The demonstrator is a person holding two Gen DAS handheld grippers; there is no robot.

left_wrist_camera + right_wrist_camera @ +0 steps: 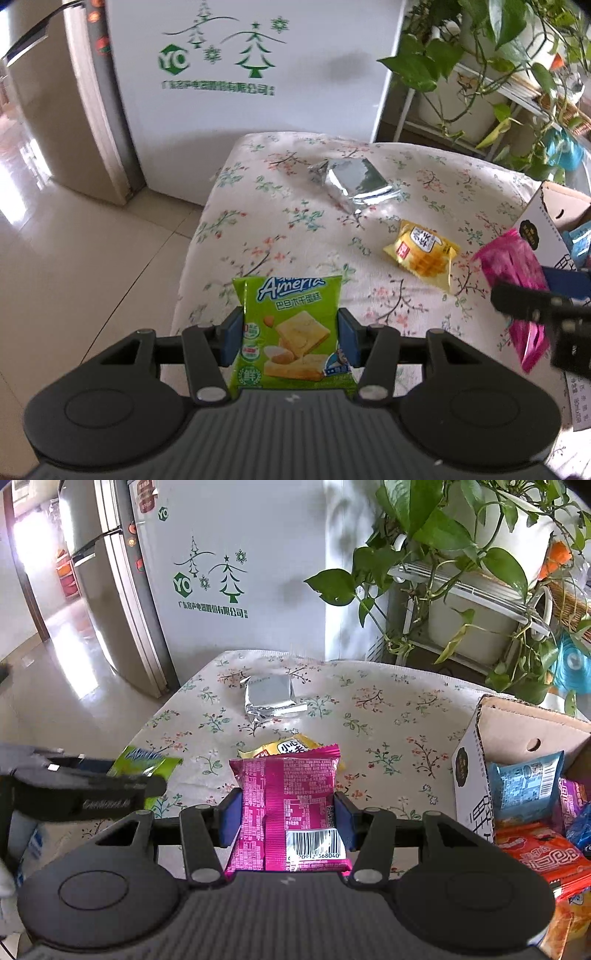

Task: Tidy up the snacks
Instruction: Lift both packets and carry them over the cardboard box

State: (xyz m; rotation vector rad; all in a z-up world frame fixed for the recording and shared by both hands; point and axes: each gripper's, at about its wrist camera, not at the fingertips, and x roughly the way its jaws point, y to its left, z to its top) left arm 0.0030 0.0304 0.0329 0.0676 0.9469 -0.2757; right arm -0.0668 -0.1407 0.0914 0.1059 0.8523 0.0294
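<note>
My left gripper [291, 341] is shut on a green snack packet [291, 332] and holds it above the near left part of the flowered table [258, 206]. My right gripper [287, 821] is shut on a pink snack packet [288, 805], held above the table left of the cardboard box [476, 775]. A silver foil packet [354, 181] lies at the table's far middle; it also shows in the right wrist view [271, 698]. A yellow snack packet [424, 254] lies on the table between the grippers, partly hidden behind the pink packet in the right wrist view [280, 747].
The cardboard box at the right holds several packets, among them a blue one [524, 790] and a red one [543, 860]. A white cabinet [258, 92] and a refrigerator [110, 590] stand behind the table. Potted plants [461, 554] on a rack stand at the far right.
</note>
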